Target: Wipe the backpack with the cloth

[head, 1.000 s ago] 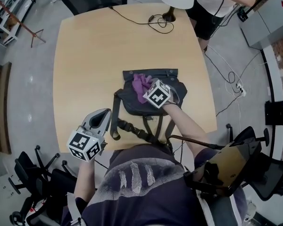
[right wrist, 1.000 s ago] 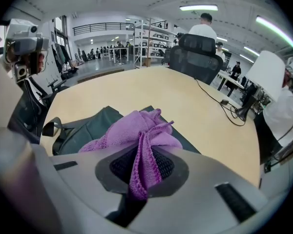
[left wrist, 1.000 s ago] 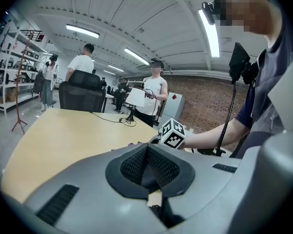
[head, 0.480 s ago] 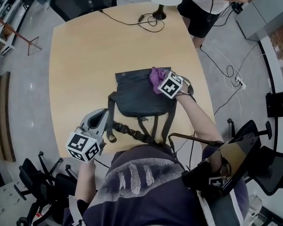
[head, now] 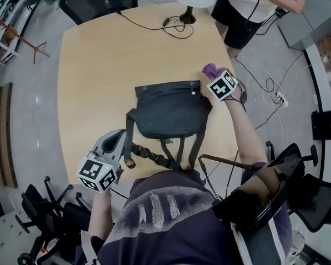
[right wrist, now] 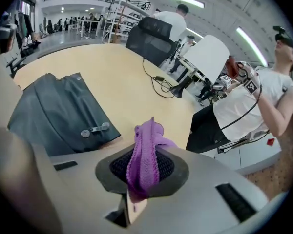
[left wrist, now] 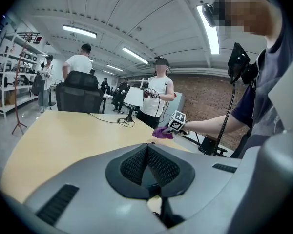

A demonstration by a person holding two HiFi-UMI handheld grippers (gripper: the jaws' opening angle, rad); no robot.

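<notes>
While the left gripper hangs at the near edge of the table with its jaws pressed together on nothing, the backpack, lying flat ahead of it and to its right, has nothing pinning it. A firm wipe could therefore shove the whole bag across the smooth top instead of cleaning it. The straps trail just beside that gripper's tips and off toward the person, so a sliding bag might bunch or drag them. Further right, the right gripper is clamped on the purple cloth, but it holds only a narrow fold that stands up between the jaws. The bag sits to that gripper's left, apart from the cloth, which is over bare table. On the way back, the metal snap, low and left of the jaws, could catch the loose weave and tug the cloth free. With so little cloth past the tips, hard plastic may scrape the fabric.
</notes>
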